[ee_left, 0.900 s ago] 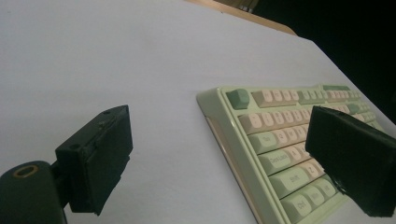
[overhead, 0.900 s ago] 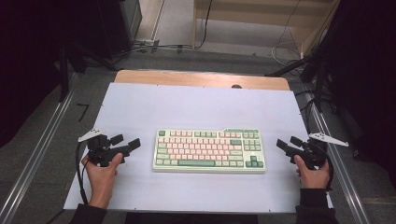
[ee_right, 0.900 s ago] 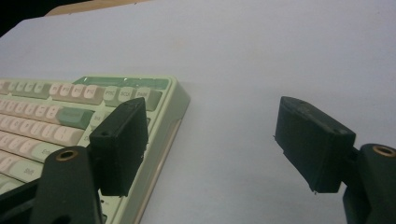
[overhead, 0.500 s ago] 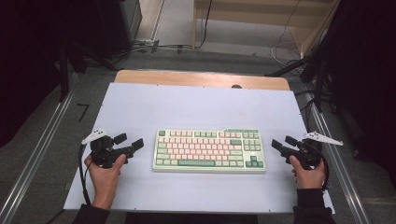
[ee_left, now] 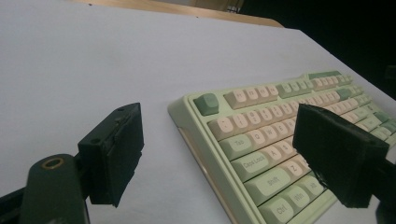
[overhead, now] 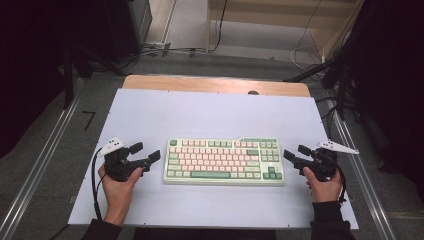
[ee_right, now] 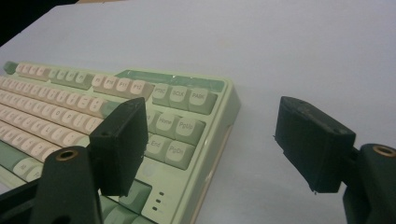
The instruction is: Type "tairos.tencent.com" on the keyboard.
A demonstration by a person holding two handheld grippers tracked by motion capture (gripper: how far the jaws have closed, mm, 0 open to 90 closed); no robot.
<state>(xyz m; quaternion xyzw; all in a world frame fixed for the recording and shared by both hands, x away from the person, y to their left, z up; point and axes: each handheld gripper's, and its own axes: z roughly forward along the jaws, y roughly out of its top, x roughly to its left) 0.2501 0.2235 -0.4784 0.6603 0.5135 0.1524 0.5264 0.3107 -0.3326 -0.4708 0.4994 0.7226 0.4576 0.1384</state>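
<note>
The keyboard lies flat in the middle of the white counter, between both grippers. The left gripper sits just beside its left end, fingers spread wide and empty. The right gripper sits just beside its right end, fingers likewise apart, gripping nothing.

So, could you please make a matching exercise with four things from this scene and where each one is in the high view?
Things:
1. keyboard
2. left hand-held gripper
3. right hand-held gripper
4. wooden strip

Places:
A. along the far edge of the white table surface
B. just off the keyboard's right end
C. in the middle of the table
D. just off the keyboard's left end

Pairs: 1-C, 2-D, 3-B, 4-A
</note>
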